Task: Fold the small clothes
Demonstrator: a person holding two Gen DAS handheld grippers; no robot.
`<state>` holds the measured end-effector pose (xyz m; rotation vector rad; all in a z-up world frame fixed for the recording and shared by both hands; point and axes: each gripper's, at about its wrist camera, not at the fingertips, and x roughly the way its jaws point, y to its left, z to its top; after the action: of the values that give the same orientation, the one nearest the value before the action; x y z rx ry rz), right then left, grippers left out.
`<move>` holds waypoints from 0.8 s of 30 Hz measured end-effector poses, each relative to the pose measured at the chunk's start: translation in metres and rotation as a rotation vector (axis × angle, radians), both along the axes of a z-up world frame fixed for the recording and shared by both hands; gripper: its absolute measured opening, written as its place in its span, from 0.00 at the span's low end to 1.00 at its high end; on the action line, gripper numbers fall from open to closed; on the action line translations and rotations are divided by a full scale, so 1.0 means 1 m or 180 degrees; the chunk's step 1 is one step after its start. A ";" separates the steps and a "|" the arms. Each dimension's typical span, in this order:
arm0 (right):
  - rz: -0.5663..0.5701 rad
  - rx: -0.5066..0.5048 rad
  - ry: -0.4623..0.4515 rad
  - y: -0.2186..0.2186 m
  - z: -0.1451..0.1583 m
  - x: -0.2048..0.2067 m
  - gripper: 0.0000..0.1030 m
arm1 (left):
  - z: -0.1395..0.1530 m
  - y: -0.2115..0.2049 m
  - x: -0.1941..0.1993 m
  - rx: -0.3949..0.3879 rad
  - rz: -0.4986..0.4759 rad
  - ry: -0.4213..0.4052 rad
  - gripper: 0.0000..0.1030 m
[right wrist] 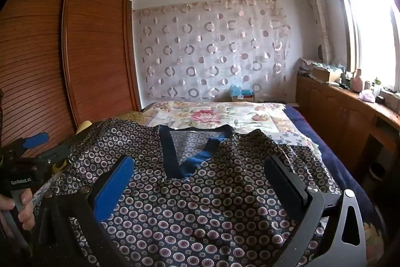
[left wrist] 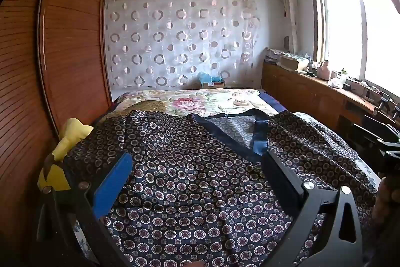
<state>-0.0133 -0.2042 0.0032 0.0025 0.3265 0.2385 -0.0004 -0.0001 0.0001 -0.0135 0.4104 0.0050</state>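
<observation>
A dark navy shirt (left wrist: pixel 190 167) with a small round flower print and a blue V-neck band lies spread on the bed, neck toward the far end. It also shows in the right wrist view (right wrist: pixel 225 192). My left gripper (left wrist: pixel 197 162) is open and empty, its jaws wide apart just above the shirt's left half. My right gripper (right wrist: pixel 200 167) is open and empty above the shirt's right half, below the V-neck (right wrist: pixel 192 159). The left gripper also shows at the left edge of the right wrist view (right wrist: pixel 35 142).
The bed (right wrist: pixel 220 114) has a floral cover and a blue edge. A yellow cloth (left wrist: pixel 67 142) lies by the wooden wardrobe (left wrist: pixel 70 41) on the left. A wooden cabinet (right wrist: pixel 345 116) with clutter runs under the window on the right.
</observation>
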 end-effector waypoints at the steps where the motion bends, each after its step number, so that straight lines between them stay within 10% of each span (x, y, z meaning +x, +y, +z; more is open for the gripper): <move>1: 0.0004 0.0001 0.0001 0.000 0.000 0.000 1.00 | 0.000 0.000 0.000 0.0001 -0.0007 0.0007 1.00; 24: 0.0013 0.0045 -0.0005 -0.001 0.001 0.000 1.00 | 0.000 -0.004 0.002 0.0000 -0.0003 0.0001 1.00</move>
<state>-0.0133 -0.2055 0.0043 0.0156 0.3233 0.2448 0.0018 -0.0040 0.0004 -0.0132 0.4107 0.0041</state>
